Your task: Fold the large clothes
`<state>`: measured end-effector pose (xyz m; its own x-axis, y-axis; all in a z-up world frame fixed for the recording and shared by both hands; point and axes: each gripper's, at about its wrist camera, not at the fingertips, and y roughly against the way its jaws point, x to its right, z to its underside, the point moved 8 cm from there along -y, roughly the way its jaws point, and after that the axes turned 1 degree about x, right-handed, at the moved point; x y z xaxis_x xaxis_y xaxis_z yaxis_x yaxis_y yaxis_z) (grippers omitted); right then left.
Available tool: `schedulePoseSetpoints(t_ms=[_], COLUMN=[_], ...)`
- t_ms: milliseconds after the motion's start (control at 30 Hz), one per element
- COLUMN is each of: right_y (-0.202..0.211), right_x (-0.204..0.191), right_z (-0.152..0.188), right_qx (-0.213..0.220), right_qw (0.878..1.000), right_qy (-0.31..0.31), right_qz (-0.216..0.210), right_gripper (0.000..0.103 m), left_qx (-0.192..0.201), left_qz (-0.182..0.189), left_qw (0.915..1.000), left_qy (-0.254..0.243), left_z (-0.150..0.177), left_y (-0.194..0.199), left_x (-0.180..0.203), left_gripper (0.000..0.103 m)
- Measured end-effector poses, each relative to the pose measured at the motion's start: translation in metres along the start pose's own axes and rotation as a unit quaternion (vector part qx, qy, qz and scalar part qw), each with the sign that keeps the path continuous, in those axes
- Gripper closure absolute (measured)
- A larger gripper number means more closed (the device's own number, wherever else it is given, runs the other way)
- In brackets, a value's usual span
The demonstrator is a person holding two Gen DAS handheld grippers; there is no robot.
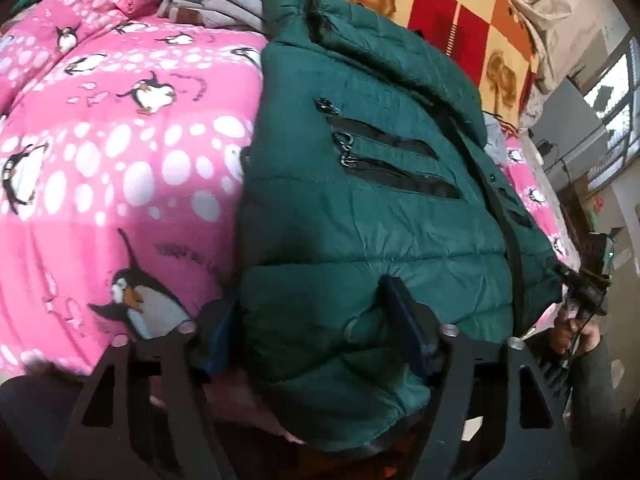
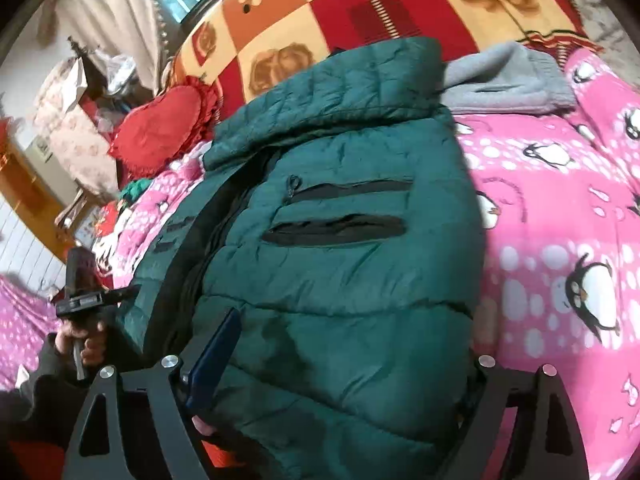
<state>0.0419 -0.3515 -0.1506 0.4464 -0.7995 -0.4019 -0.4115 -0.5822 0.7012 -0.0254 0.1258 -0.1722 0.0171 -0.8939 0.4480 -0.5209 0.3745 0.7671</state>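
Observation:
A dark green puffer jacket (image 1: 360,208) with two black zip pockets lies front up on a pink penguin quilt (image 1: 112,160); it also shows in the right wrist view (image 2: 328,264). My left gripper (image 1: 316,328) is open, its blue-padded fingers (image 1: 408,320) straddling the jacket's near hem corner. My right gripper (image 2: 348,344) is open too, with one blue finger (image 2: 216,352) on the jacket's hem; the other finger is hidden by fabric. Each gripper shows small at the edge of the other's view, the right one (image 1: 588,284) and the left one (image 2: 92,300).
A folded grey garment (image 1: 216,4) lies beyond the jacket's collar, also in the right wrist view (image 2: 508,76). A red, orange and yellow checked blanket (image 2: 360,12) covers the headboard side. A red heart cushion (image 2: 160,128) sits at the far left. Furniture and a window stand beyond the bed.

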Motion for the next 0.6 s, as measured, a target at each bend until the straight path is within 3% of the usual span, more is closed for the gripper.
schedulePoseSetpoints(t_ms=[67,133,200,267,300,500,533,567,600], right_y=[-0.009,-0.005,-0.001,0.002,-0.001,-0.006,-0.002,0.002,0.01], right_x=[0.01,0.012,0.01,0.009,0.013,0.011,0.007,0.003,0.0], right_z=[0.003,0.0,-0.002,-0.002,0.0,0.002,0.0,-0.002,-0.005], right_qx=[-0.019,-0.006,0.002,0.009,0.003,0.013,0.02,0.032,0.047], right_qw=[1.0,1.0,1.0,1.0,1.0,1.0,1.0,0.999,0.999], right_qy=[-0.016,-0.021,-0.019,-0.014,-0.017,-0.02,-0.017,-0.014,-0.009], right_qz=[0.019,0.012,0.008,0.008,0.016,0.021,0.01,0.003,-0.001], right_gripper=[0.015,0.016,0.016,0.016,0.016,0.015,0.02,0.036,0.042], left_qx=[0.002,0.01,0.032,0.06,0.067,0.05,0.046,0.043,0.041], left_qz=[0.003,-0.004,-0.01,-0.012,-0.012,-0.019,-0.017,-0.012,-0.005], left_qw=[1.0,0.9997,0.9982,0.9964,0.9961,0.9973,0.9977,0.9983,0.9987], left_qy=[-0.005,-0.023,-0.05,-0.058,-0.055,-0.051,-0.046,-0.038,-0.03], left_z=[-0.002,-0.005,-0.007,-0.012,-0.014,-0.014,-0.014,-0.014,-0.014], left_y=[-0.001,0.0,0.006,0.015,0.017,0.004,0.002,0.0,-0.002], left_x=[0.001,0.008,0.018,0.019,0.017,0.011,0.01,0.009,0.008], left_gripper=[0.024,0.024,0.042,0.068,0.073,0.071,0.068,0.065,0.064])
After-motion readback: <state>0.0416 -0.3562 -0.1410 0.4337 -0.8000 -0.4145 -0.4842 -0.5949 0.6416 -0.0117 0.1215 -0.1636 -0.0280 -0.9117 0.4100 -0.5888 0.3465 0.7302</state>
